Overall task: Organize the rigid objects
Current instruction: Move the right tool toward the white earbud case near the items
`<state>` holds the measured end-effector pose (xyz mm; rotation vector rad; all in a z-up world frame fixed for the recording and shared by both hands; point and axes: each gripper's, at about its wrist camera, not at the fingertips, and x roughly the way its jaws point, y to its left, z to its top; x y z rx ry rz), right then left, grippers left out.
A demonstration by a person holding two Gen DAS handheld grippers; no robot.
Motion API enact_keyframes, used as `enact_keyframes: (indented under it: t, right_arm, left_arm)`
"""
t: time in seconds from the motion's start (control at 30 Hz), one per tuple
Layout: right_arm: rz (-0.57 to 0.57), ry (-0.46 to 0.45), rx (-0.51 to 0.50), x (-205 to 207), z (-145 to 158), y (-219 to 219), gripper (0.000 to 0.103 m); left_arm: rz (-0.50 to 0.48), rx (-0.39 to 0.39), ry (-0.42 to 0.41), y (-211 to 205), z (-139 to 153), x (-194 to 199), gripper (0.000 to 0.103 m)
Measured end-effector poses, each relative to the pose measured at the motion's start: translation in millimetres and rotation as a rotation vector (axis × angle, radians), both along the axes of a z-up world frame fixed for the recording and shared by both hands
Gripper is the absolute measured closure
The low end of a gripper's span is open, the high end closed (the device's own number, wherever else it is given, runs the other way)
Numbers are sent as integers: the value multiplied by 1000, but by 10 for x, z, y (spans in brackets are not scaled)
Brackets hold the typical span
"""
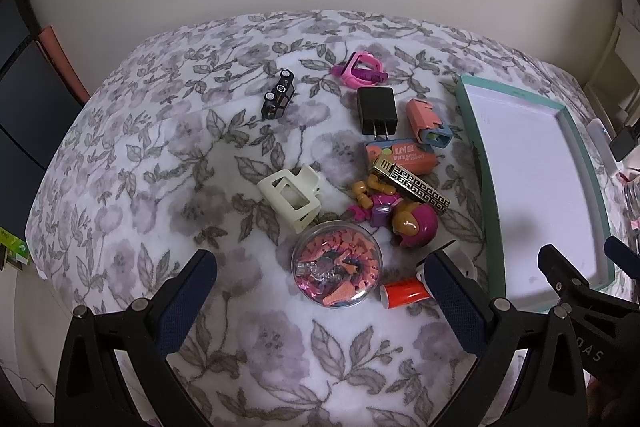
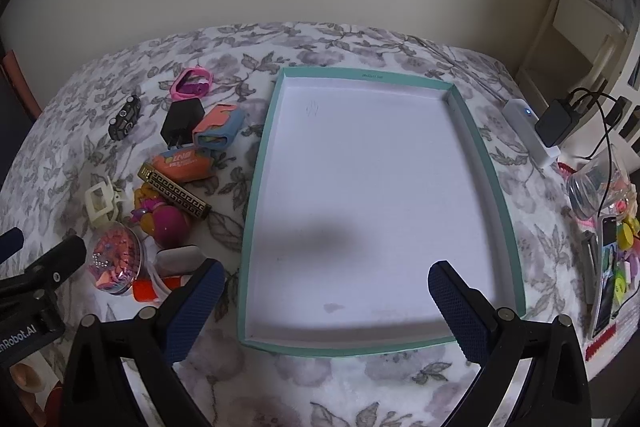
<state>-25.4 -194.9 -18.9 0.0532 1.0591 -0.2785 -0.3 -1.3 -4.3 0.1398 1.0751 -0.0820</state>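
A pile of small rigid items lies on the flowered blanket. It holds a round clear case of pink pieces (image 1: 336,265), a red cylinder (image 1: 404,293), a cream hair clip (image 1: 288,197), a pink toy figure (image 1: 404,219), a gold-and-black bar (image 1: 418,187), an orange box (image 1: 404,157), a black charger (image 1: 376,111), a pink-and-blue case (image 1: 426,121), a black toy car (image 1: 278,99) and a pink band (image 1: 360,69). My left gripper (image 1: 320,281) hangs open over the clear case. My right gripper (image 2: 326,279) is open above the teal tray (image 2: 340,349), which has nothing in it.
The tray (image 1: 532,167) sits right of the pile. Right of the tray are a white power strip (image 2: 528,131) with a black adapter (image 2: 558,121), a glass jar (image 2: 596,191), a phone (image 2: 606,275) and colourful bits. A wall runs behind the bed.
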Motion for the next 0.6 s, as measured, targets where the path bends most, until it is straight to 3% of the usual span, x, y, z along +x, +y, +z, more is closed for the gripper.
enact_keyframes:
  t: [0.6]
  right_arm:
    - [15, -6, -19, 11, 11, 46, 0]
  left_arm:
    - [11, -7, 9, 16, -18, 25, 0]
